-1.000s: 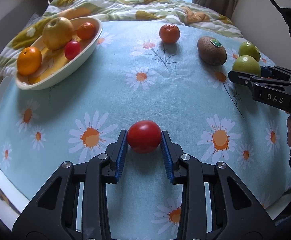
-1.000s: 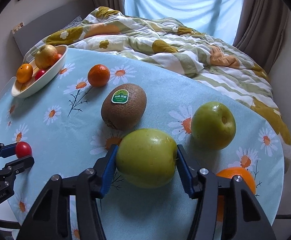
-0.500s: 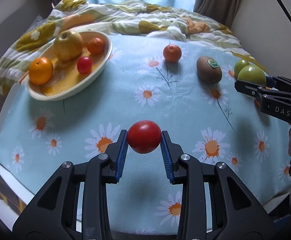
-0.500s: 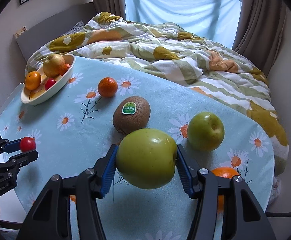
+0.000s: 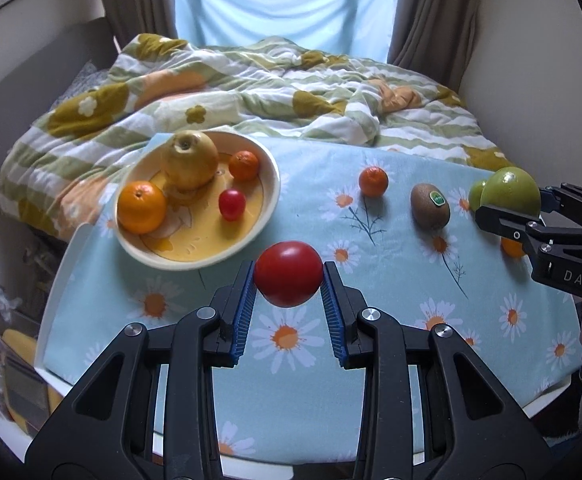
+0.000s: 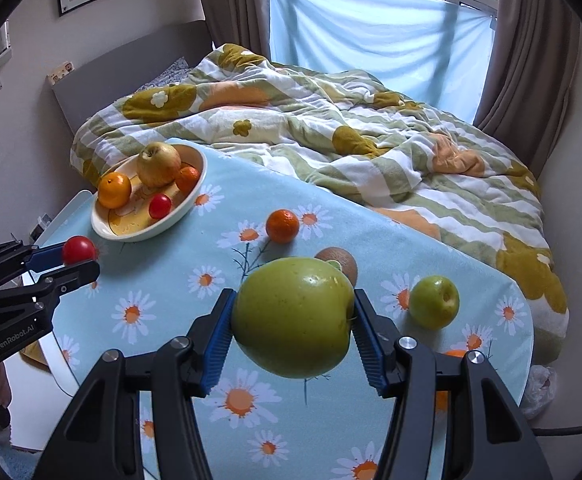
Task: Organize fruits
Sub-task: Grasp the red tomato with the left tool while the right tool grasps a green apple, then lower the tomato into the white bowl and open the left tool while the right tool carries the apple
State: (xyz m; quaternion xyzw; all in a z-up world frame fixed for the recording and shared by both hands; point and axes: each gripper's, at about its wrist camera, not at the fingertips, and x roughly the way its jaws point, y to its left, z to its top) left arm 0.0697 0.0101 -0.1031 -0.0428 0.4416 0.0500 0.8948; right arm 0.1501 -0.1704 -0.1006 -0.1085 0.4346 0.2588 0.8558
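Left wrist view shows the left gripper [image 5: 289, 280] clamping a round red tomato [image 5: 288, 273] above the worktop [image 5: 391, 320], the right gripper [image 6: 293, 322] clamping a large green apple [image 6: 293, 316]; four fruits occupy the cream oval bowl [image 5: 267, 208], several remain loose.

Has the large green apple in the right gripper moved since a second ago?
Yes. The large green apple rose off the daisy-print tablecloth, now overlapping the brown kiwi behind it.
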